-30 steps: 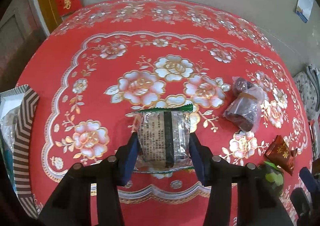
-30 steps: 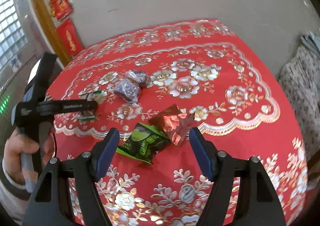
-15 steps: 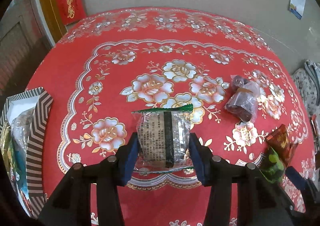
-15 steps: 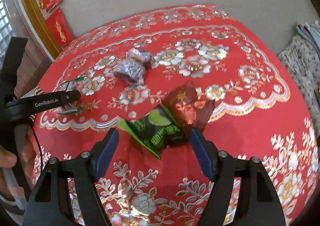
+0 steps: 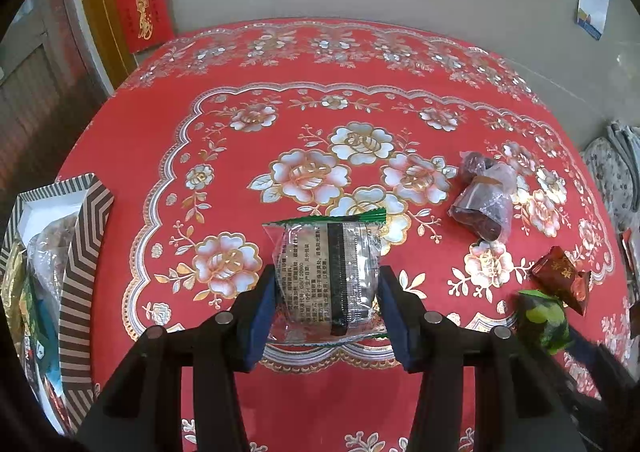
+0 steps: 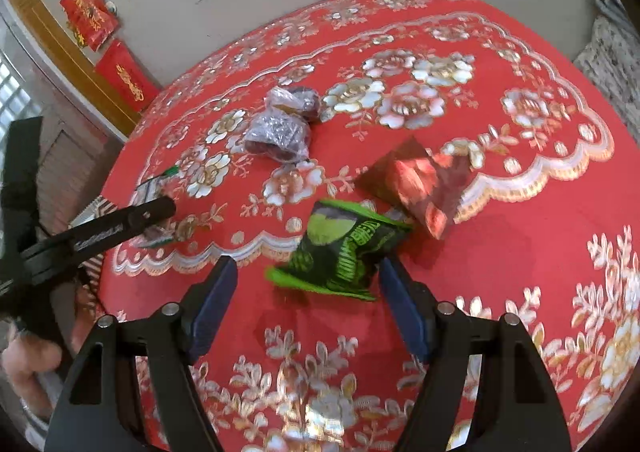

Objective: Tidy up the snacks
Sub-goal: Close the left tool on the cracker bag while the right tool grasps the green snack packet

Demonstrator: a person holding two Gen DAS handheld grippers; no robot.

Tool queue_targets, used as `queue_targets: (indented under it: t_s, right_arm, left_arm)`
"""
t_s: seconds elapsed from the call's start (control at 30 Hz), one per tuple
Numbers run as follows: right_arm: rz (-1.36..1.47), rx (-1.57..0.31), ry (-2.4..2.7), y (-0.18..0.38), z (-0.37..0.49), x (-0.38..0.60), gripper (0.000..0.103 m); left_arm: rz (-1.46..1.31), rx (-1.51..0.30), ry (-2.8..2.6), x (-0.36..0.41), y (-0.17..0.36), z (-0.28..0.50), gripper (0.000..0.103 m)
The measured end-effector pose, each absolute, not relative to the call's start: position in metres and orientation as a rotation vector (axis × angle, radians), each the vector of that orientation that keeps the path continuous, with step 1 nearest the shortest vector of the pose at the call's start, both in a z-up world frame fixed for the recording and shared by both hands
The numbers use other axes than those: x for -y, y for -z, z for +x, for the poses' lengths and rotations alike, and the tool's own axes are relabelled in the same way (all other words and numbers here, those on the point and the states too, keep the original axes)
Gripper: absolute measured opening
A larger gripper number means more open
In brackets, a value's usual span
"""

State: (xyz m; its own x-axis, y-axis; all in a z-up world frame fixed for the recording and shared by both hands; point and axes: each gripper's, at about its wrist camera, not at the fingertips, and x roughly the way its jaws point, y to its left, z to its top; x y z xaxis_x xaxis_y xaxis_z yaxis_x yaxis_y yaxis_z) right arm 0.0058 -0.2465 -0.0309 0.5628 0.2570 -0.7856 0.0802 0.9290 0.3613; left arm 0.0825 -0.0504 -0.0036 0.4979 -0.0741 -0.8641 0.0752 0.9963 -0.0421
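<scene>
My left gripper (image 5: pixel 326 284) is shut on a clear snack packet (image 5: pixel 328 272) with black print and a green edge, held above the red floral tablecloth (image 5: pixel 304 112). In the right wrist view that same gripper (image 6: pixel 160 208) shows at the left with the packet (image 6: pixel 150 188) in its tip. My right gripper (image 6: pixel 308 272) stands open low over the cloth. A green and black snack packet (image 6: pixel 344 248) lies between its fingers, close to the right pad and apart from the left one. The green packet (image 5: pixel 544 320) also shows in the left wrist view at the lower right.
A red foil packet (image 6: pixel 416 188) lies just behind the green one. A clear bag of dark fruit (image 6: pixel 280 128) sits farther back. A striped box (image 5: pixel 80 244) with several snacks stands at the table's left edge. A hand (image 6: pixel 28 364) holds the left gripper.
My right gripper has come down and forward, so the green packet now sits between its fingers. The left gripper has kept its hold, and the striped box has come further into view.
</scene>
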Motion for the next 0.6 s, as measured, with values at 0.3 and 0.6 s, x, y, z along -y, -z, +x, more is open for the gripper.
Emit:
queue_targets:
  t_s: [0.3,0.6]
  right_arm:
    - [0.141,-0.971,-0.046,0.029,0.02,0.235,0.073]
    - [0.047,-1.0,-0.109,0.032,0.018,0.233,0.048]
  left_arm:
    - [-0.014,-1.053,0.083,0.041,0.006,0.081,0.05]
    - [-0.002,-1.047,0.082,0.041,0.008,0.075,0.05]
